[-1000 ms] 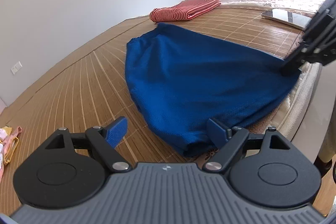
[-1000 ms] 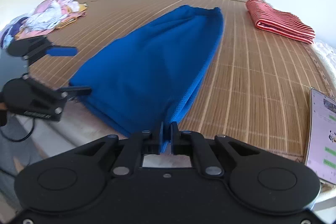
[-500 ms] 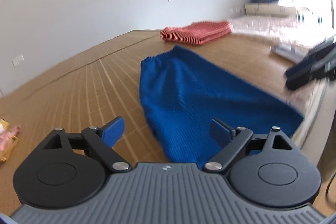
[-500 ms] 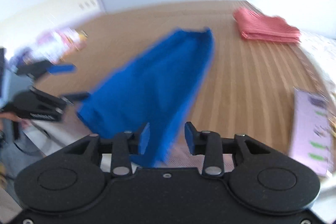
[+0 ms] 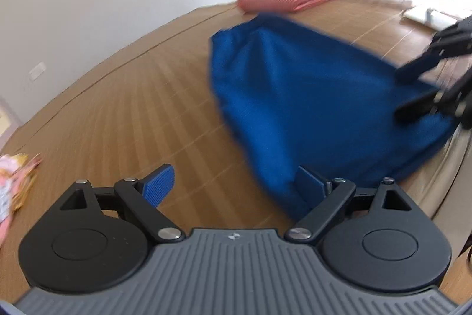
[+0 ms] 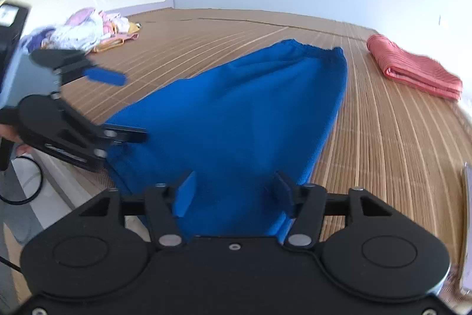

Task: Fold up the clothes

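Motion blurs our left wrist view. The blue garment (image 6: 236, 114) lies on the bamboo mat (image 6: 383, 138), its near edge hidden under our right gripper (image 6: 234, 195), fingers opening, gripping nothing. Our left gripper (image 5: 233, 185) is spread. Only the right view shows the clothes pile (image 6: 85, 30); the red folded cloth (image 6: 413, 73) lies far right.

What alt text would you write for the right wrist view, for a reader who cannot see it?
A blue garment lies spread on a bamboo mat, its near edge between the opening fingers of the right tool, which do not press it. The left tool hovers open at the cloth's left edge; a folded red cloth and a clothes pile lie beyond.
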Action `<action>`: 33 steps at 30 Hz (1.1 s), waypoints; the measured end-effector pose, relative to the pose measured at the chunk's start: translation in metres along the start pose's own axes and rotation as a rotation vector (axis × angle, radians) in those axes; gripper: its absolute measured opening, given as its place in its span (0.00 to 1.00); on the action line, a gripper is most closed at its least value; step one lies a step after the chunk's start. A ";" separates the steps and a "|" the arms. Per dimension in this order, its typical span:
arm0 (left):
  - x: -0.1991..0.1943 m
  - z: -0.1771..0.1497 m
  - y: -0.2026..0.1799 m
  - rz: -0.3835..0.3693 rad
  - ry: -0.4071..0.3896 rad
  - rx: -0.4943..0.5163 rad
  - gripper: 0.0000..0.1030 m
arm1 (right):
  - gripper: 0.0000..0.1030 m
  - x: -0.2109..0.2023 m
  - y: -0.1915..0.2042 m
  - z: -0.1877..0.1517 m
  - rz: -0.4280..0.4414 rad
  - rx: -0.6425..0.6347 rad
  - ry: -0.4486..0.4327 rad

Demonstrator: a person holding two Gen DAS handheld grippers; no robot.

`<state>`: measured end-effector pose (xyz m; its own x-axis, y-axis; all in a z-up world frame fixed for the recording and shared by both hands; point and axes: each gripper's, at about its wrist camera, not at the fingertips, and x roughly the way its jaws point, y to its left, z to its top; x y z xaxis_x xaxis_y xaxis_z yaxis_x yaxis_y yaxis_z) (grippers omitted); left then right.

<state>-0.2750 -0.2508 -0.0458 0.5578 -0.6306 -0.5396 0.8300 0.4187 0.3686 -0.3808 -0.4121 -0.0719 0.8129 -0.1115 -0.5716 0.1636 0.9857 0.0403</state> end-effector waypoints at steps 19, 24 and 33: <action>-0.007 0.012 -0.001 -0.070 -0.012 -0.051 0.90 | 0.75 -0.003 0.000 -0.005 0.032 0.021 -0.012; -0.013 -0.004 0.010 -0.064 0.006 -0.063 0.90 | 0.76 -0.024 -0.021 -0.010 0.038 0.167 -0.009; -0.043 -0.019 0.032 -0.081 -0.044 -0.040 0.90 | 0.76 -0.070 -0.032 -0.012 -0.009 0.144 0.000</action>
<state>-0.2721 -0.1975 -0.0249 0.4886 -0.6914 -0.5322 0.8725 0.3900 0.2943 -0.4493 -0.4347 -0.0429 0.8110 -0.1201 -0.5725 0.2495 0.9562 0.1529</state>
